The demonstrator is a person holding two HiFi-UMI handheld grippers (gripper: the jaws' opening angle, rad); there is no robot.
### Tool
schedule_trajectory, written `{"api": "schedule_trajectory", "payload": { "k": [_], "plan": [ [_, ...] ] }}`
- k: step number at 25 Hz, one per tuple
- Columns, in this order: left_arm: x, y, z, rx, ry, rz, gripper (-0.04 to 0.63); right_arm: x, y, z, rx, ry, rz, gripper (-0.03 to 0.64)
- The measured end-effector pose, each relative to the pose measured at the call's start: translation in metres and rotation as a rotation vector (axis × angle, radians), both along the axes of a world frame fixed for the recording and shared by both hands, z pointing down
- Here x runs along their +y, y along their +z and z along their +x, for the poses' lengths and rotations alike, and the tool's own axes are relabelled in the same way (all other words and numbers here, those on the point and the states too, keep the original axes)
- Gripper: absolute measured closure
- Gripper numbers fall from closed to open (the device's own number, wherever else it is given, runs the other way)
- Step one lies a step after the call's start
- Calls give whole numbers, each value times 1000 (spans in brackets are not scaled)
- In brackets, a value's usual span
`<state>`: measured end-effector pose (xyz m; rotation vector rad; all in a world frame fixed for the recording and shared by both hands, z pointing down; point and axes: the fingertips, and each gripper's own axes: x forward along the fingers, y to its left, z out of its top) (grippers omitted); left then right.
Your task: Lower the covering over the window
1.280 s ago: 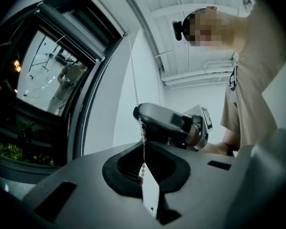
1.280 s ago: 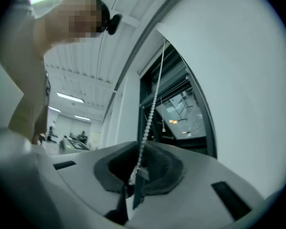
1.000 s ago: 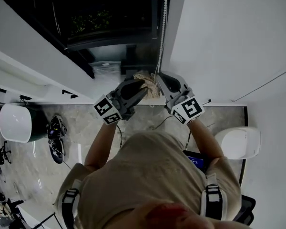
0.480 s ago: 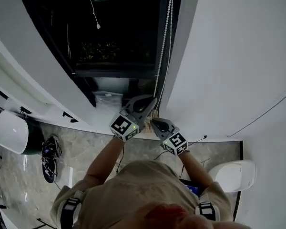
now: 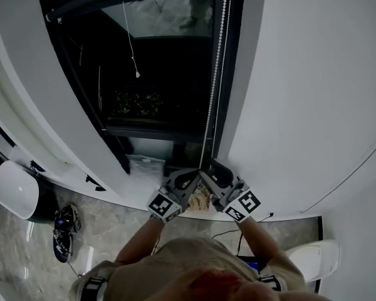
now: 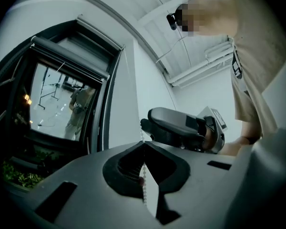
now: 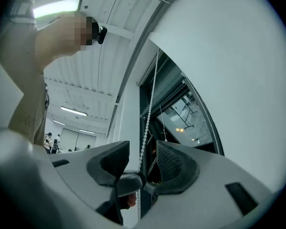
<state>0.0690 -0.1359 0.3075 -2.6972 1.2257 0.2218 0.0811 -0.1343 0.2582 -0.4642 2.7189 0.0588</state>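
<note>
Beside the window (image 6: 57, 104), left tongs (image 6: 143, 147) clamp the bead chain (image 6: 144, 184).

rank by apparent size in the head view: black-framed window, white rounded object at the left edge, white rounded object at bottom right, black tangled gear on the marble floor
1. Black-framed window
2. White rounded object at the left edge and white rounded object at bottom right: about alike, unranked
3. Black tangled gear
</note>
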Motion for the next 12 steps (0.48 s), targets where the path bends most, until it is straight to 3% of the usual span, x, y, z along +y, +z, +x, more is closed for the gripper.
{"api": "schedule_trajectory", "payload": {
  "k": [5, 8, 12],
  "plan": [
    [-20, -1, -19, 28, -85, 2, 577, -15, 4, -2, -3, 52, 12, 454],
    [-32, 18, -32, 9, -118, -52, 571, -25, 23, 4, 8, 93, 3, 456],
    [-35, 52, -50, 2, -153, -103, 511, -39, 57, 10, 56, 159, -9, 456]
  ]
}}
